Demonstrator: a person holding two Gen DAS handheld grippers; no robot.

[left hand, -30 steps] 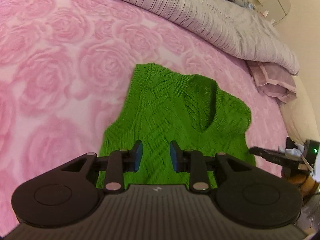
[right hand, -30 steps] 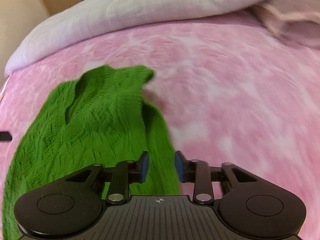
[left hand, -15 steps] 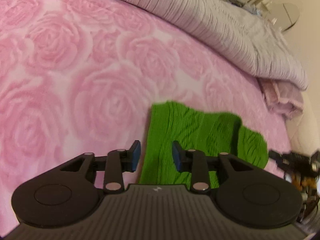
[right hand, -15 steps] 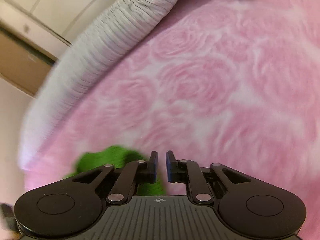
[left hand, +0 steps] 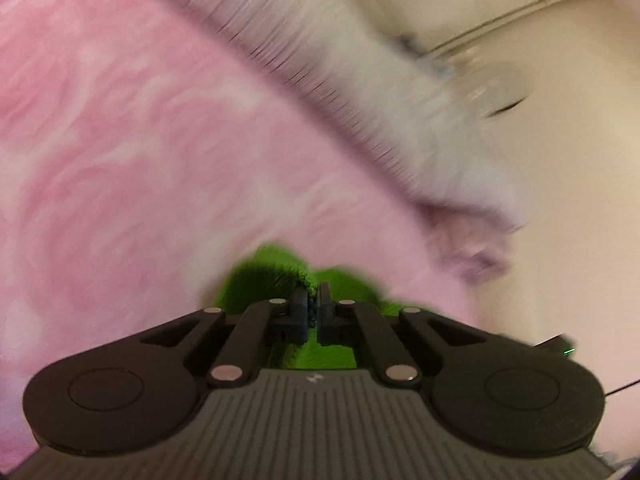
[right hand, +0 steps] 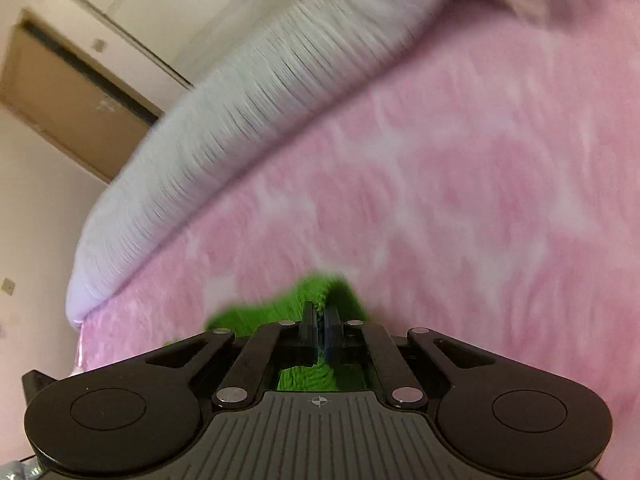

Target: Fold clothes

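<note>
Pink rose-print bedspread [left hand: 140, 140], blurred, across most of both views. Grey-white striped duvet [right hand: 240, 120] bunched along its far edge. Crumpled pale pink cloth [left hand: 472, 256] at the duvet's end, on the bedspread. Cream wall [left hand: 580, 200] beyond. Brown door [right hand: 68, 96] at left in right view. Round pale object [left hand: 500, 88], too blurred to identify.

Both fisheye cameras are sitting just behind their fingers, looking forward and slightly down, very close over the bed. The left view is facing the pink rose bedspread [left hand: 140, 140] toward the wall; the right is tilting left. Both are sharing the green knit [right hand: 256, 316] and grey striped duvet [right hand: 240, 112].
</note>
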